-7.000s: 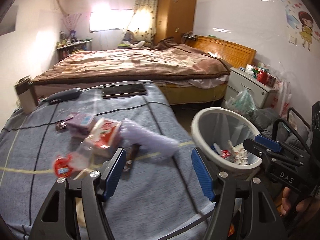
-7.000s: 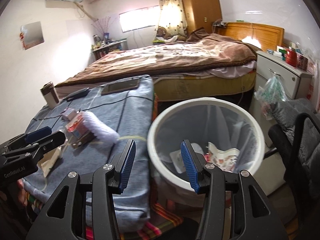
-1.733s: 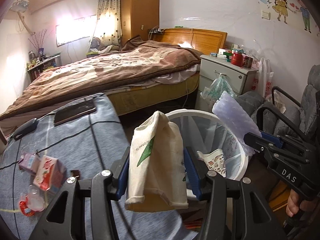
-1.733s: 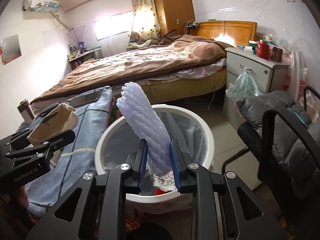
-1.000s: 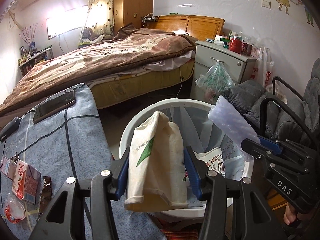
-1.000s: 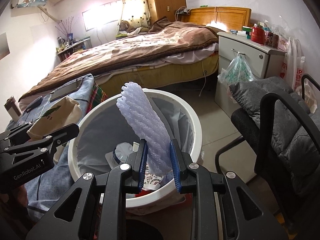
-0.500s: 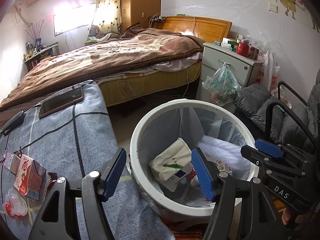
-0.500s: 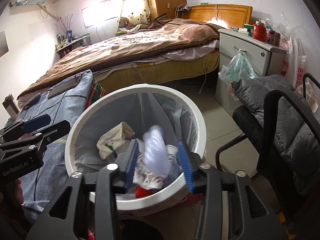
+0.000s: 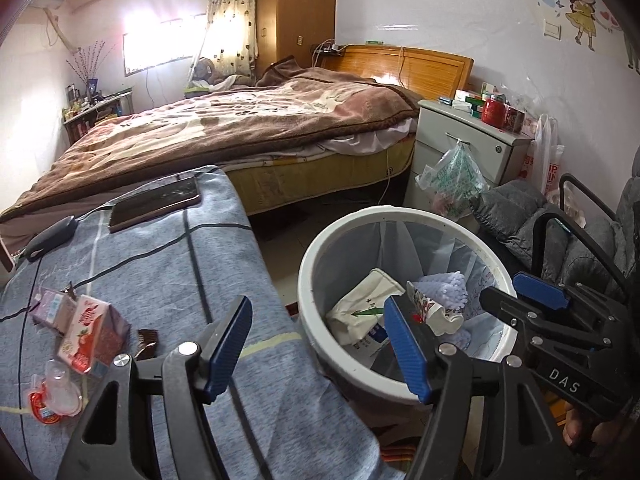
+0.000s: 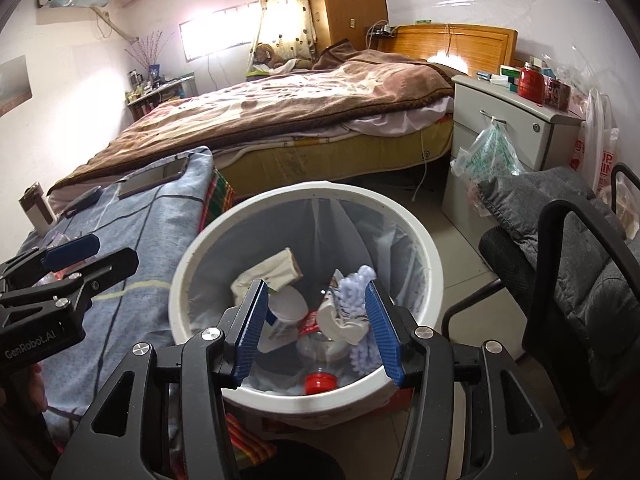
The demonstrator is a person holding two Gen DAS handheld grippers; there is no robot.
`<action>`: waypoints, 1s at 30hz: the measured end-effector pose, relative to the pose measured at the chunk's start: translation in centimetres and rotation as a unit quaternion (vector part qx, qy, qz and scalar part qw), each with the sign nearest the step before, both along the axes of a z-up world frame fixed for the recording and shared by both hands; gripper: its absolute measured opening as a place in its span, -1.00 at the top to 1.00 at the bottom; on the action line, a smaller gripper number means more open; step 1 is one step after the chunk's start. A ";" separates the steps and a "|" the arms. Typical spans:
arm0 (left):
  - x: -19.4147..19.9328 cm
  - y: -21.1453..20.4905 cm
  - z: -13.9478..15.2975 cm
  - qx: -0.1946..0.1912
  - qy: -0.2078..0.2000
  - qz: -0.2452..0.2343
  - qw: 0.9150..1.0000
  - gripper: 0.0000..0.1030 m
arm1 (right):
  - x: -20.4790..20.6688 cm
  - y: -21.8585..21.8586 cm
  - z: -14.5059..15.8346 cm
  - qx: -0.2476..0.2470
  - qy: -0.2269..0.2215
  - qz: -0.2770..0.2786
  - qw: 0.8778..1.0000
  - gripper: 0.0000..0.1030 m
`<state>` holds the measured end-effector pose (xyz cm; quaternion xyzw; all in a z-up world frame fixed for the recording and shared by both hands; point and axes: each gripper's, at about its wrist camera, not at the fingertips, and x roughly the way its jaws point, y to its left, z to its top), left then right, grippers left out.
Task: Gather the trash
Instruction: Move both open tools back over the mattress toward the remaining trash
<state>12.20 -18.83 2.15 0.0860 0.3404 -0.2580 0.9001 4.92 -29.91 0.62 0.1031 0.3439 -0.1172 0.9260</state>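
Observation:
A white bin (image 9: 312, 264) with a clear liner stands on the floor beside the blue-covered table (image 9: 168, 280). In it lie a cream paper bag (image 9: 368, 300), a lilac foam net (image 9: 444, 284) and other rubbish. My left gripper (image 9: 318, 344) is open and empty, straddling the table's edge and the bin's near rim. Over the bin (image 10: 432, 264) my right gripper (image 10: 316, 328) hangs open, empty too, with the paper bag (image 10: 268, 276) and foam net (image 10: 356, 280) below it. On the table lie a red-and-white carton (image 9: 94, 332), a purple carton (image 9: 50, 308), a red-lidded cup (image 9: 54, 396) and a brown wrapper (image 9: 146, 342).
A phone (image 9: 156, 202) and a dark oval case (image 9: 50, 234) lie at the table's far end. Behind are a bed (image 9: 240, 128) and a white nightstand (image 9: 468, 140) with a hanging plastic bag (image 9: 452, 180). A grey padded chair (image 10: 568, 248) stands right of the bin.
Both grippers have opened: the paper bag has dropped from the left one and the foam net from the right one, and both now lie in the bin. The left gripper has drifted towards the table.

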 end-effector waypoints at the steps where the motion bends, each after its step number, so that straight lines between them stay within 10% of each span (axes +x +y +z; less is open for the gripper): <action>1: -0.1 0.3 0.1 0.000 -0.002 0.003 1.000 -0.36 | 0.0 0.2 0.1 -0.001 -0.002 0.001 1.000 -0.02; 30: -1.8 15.2 0.5 -0.003 -0.028 0.146 0.989 -0.36 | 2.4 9.2 1.1 -0.008 -0.032 0.102 0.994 -0.02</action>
